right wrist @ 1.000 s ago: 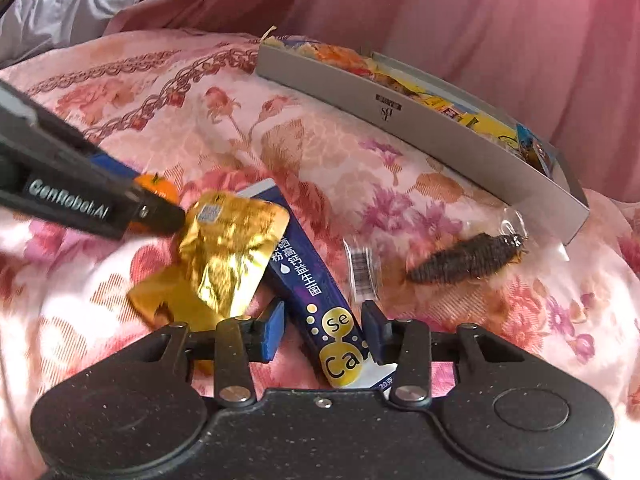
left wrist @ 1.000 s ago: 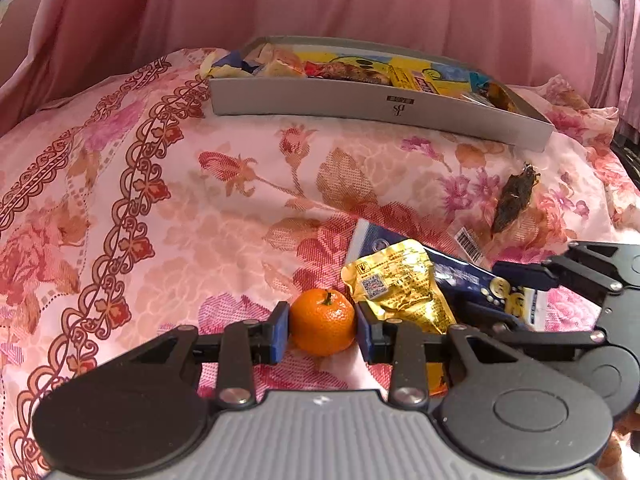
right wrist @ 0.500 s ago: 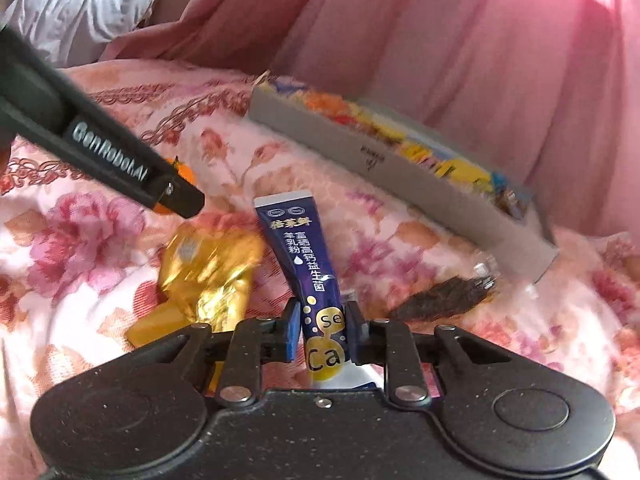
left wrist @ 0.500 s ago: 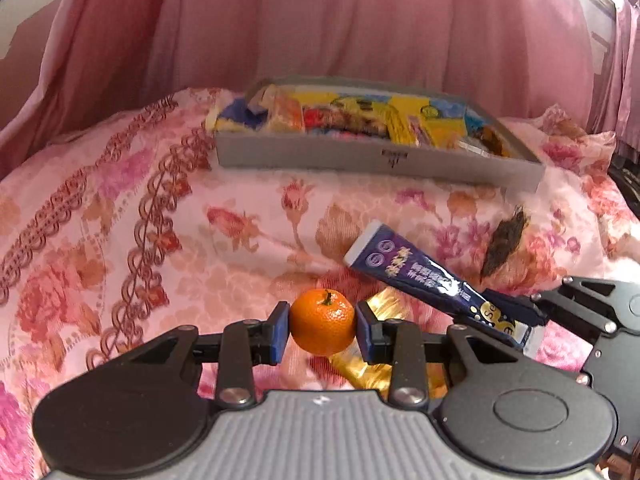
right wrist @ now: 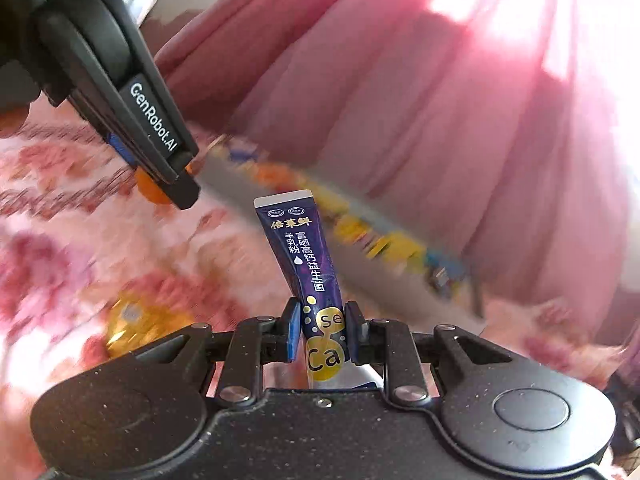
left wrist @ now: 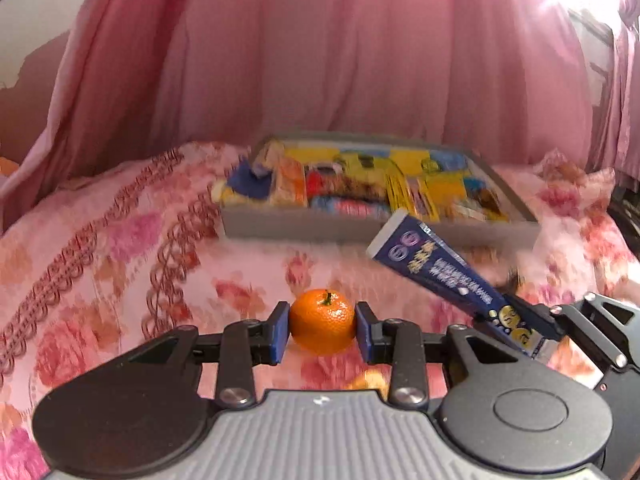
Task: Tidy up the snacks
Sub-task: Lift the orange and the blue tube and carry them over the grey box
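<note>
My left gripper (left wrist: 322, 331) is shut on a small orange mandarin (left wrist: 322, 322), held above the floral bedspread (left wrist: 120, 264). My right gripper (right wrist: 322, 336) is shut on the lower end of a dark blue sachet (right wrist: 306, 256), which sticks up from the jaws. In the left wrist view that blue sachet (left wrist: 436, 272) slants up from the right gripper (left wrist: 532, 330). The grey tray (left wrist: 304, 230), full of yellow, blue and red snack packets, lies ahead of both. The left gripper (right wrist: 176, 184) shows at upper left of the right wrist view with the mandarin (right wrist: 148, 192) partly hidden behind it.
A gold foil packet (right wrist: 140, 330) lies on the bedspread below my right gripper, blurred. Pink curtains (left wrist: 360, 52) hang behind the tray. Bright light comes in at the upper right. The bedspread to the left of the tray is bare cloth.
Both grippers have risen off the bedspread, carrying the mandarin and the blue sachet, and the tray now sits lower and more face-on. The right gripper closed on the sachet.
</note>
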`<state>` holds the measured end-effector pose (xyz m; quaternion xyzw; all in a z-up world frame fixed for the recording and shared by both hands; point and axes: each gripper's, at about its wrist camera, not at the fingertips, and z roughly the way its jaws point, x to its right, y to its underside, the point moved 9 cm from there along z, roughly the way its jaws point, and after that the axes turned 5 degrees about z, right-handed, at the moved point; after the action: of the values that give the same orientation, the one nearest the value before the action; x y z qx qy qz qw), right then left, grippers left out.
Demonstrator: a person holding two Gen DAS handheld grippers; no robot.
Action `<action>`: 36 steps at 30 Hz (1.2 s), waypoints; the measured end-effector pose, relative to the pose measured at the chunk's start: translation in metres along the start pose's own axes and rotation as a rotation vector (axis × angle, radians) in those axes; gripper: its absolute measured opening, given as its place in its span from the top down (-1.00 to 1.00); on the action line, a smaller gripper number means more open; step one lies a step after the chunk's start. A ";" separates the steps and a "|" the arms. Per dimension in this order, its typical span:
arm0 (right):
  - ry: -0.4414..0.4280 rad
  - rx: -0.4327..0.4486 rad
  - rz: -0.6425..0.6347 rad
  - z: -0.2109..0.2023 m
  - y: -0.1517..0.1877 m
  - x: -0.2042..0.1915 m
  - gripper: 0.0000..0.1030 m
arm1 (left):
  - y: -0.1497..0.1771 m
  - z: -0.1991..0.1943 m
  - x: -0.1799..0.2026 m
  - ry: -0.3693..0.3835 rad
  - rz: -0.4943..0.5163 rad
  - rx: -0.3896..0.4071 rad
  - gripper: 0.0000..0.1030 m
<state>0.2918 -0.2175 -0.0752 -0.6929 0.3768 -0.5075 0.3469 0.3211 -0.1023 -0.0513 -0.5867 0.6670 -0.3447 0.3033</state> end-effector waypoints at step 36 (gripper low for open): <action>0.188 0.021 0.358 0.158 -0.040 0.100 0.53 | -0.107 0.167 0.009 -0.072 -0.033 0.037 0.25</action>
<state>0.4708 -0.2707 -0.0347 -0.5606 0.5196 -0.5042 0.4019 0.5163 -0.1369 -0.0609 -0.6038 0.6394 -0.3407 0.3324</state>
